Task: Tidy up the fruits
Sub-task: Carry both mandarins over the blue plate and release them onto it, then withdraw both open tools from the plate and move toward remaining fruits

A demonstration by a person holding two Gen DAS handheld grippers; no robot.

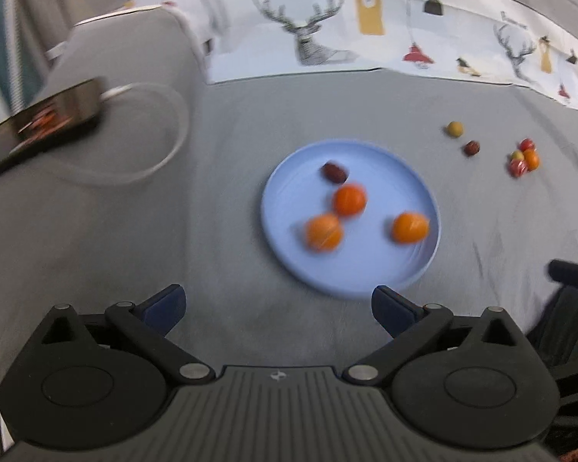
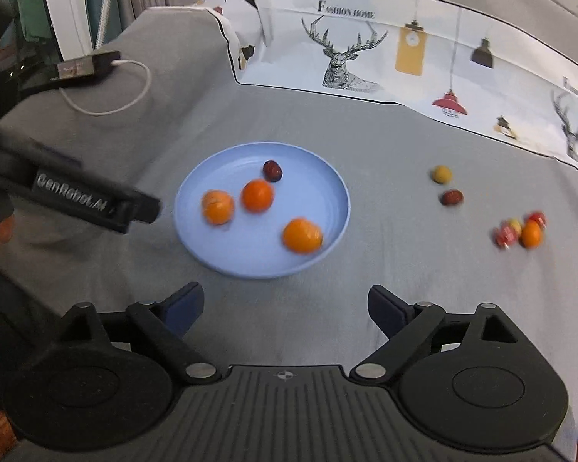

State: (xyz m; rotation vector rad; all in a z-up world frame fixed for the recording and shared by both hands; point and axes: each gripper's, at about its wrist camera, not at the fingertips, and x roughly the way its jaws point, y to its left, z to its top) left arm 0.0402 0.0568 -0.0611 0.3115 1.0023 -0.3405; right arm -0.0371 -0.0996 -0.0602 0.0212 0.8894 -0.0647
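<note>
blue plate (image 2: 196, 246), orange fruits (image 2: 302, 235) (three), grey cloth (image 2: 385, 146)

The left gripper (image 1: 277, 308) hangs wide open and empty over the grey bedsheet (image 1: 212, 200). Just beyond it, a blue plate (image 1: 289, 254) holds three oranges (image 1: 349, 200) and a red date (image 1: 334, 172). More small fruits (image 1: 523, 157) lie near the sheet's right edge.

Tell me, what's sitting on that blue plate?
On the blue plate lie three oranges and one small dark red fruit. Whatever is beneath the plate is covered.
</note>
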